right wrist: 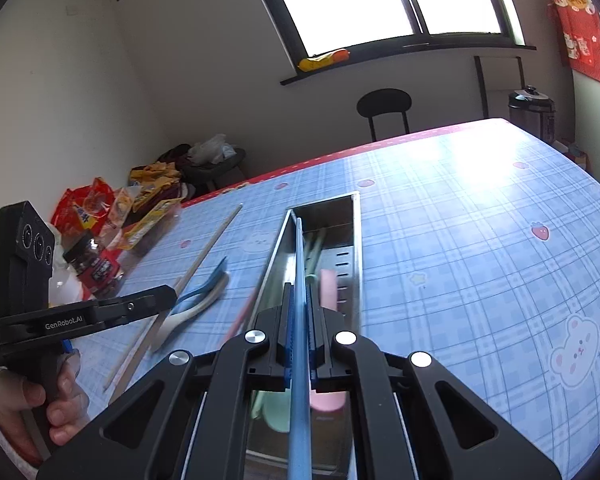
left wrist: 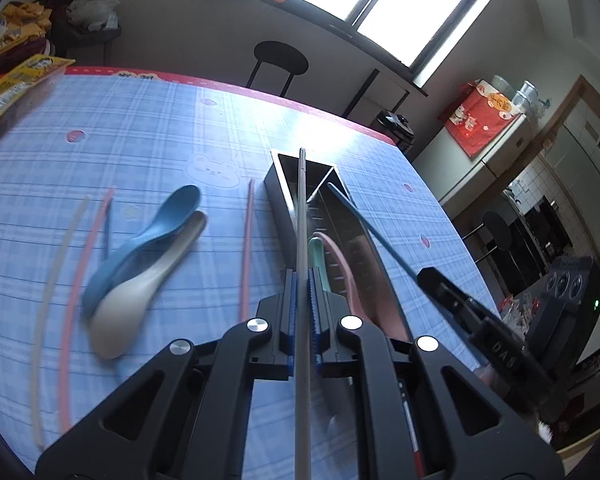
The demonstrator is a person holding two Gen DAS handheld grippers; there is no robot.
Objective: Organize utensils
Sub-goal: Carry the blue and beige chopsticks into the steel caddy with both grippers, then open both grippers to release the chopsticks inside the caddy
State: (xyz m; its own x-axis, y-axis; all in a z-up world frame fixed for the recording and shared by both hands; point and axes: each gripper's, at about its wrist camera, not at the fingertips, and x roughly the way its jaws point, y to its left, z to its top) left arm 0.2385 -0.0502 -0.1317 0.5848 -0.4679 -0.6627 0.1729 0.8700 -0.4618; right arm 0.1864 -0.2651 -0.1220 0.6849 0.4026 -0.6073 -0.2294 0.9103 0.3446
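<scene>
Both claws clamp chopsticks, left claw (left wrist: 301,304) grey, right claw (right wrist: 299,320) blue; only left view shows spoons (left wrist: 140,268).

Left gripper (left wrist: 301,292): matte black linkage arms, four silver round screw heads, blue ribbed pads (left wrist: 313,296); white "GenRobot.AI" lettering on its side at the right wrist view's left edge. Right gripper (right wrist: 299,312): identical build. Bare-skinned hand (right wrist: 40,404), lower left, white sleeve cuff.

Grey chopstick (left wrist: 302,240), blue chopstick (right wrist: 299,280) over metal tray (right wrist: 354,240)
</scene>
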